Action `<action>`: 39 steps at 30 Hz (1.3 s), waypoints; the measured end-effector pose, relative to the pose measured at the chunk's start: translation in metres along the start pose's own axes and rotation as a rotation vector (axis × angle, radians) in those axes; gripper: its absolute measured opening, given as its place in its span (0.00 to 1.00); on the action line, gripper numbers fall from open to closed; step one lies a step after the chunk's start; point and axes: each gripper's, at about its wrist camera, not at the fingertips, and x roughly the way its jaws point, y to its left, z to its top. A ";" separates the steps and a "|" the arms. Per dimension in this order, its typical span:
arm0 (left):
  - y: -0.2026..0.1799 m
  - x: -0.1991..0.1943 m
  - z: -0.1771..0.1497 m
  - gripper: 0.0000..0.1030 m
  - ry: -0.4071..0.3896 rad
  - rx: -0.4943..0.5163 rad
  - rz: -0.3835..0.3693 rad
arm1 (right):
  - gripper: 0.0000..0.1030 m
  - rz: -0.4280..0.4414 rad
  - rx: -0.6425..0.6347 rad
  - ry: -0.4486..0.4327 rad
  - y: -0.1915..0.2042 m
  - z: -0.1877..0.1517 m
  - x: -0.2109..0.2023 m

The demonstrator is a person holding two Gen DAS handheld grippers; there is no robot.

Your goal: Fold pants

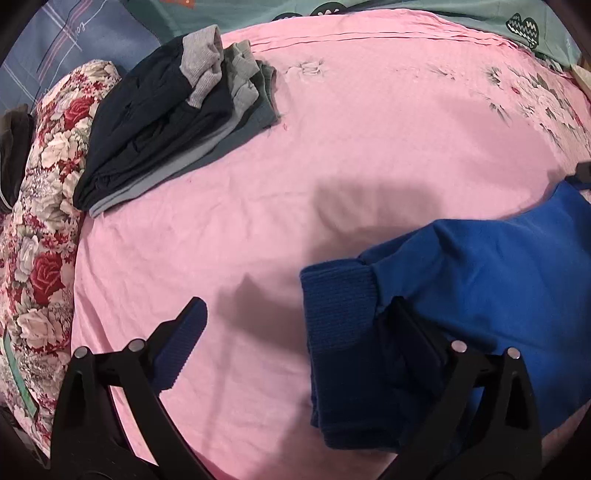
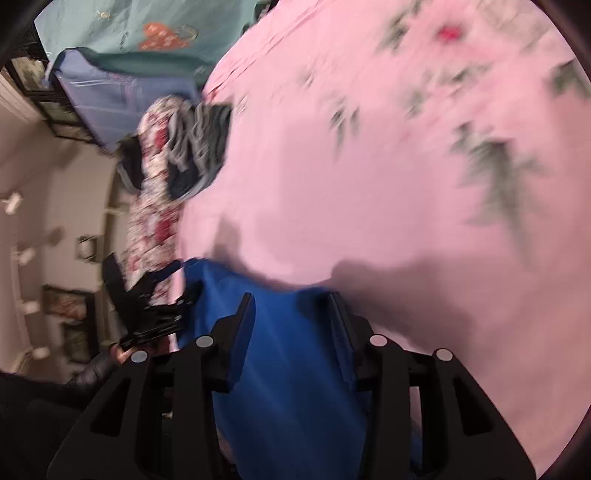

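Observation:
The blue pants (image 1: pixel 498 280) lie on the pink bed sheet (image 1: pixel 332 147) at the lower right of the left wrist view, with a ribbed cuff (image 1: pixel 340 306) facing left. My left gripper (image 1: pixel 295 310) is open wide. Its right finger (image 1: pixel 406 328) rests against the pants just past the cuff, and its left finger (image 1: pixel 188 332) is over bare sheet. In the blurred right wrist view the blue pants (image 2: pixel 291 369) fill the gap between my right gripper's (image 2: pixel 291 314) fingers, which are shut on the cloth. The left gripper (image 2: pixel 186 275) shows at the far end of the pants.
A stack of folded dark and grey garments (image 1: pixel 166 122) sits at the back left of the bed. A floral quilt (image 1: pixel 40 221) runs along the left edge. Teal bedding (image 1: pixel 443 11) lies at the back. A person's dark sleeve (image 2: pixel 85 373) is at the lower left.

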 end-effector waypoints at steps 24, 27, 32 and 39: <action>-0.041 -0.087 -0.023 0.96 -0.174 0.037 0.140 | 0.47 -0.417 0.020 -0.363 0.050 -0.181 -0.080; -0.074 -0.117 -0.014 0.96 -0.205 0.006 -0.057 | 0.47 -0.455 0.274 -0.523 -0.004 -0.219 -0.152; -0.167 -0.135 -0.011 0.96 -0.163 0.078 -0.319 | 0.47 -0.568 0.501 -0.743 -0.073 -0.293 -0.243; -0.280 -0.152 -0.039 0.96 -0.085 0.288 -0.416 | 0.46 -0.578 0.639 -0.737 -0.142 -0.342 -0.272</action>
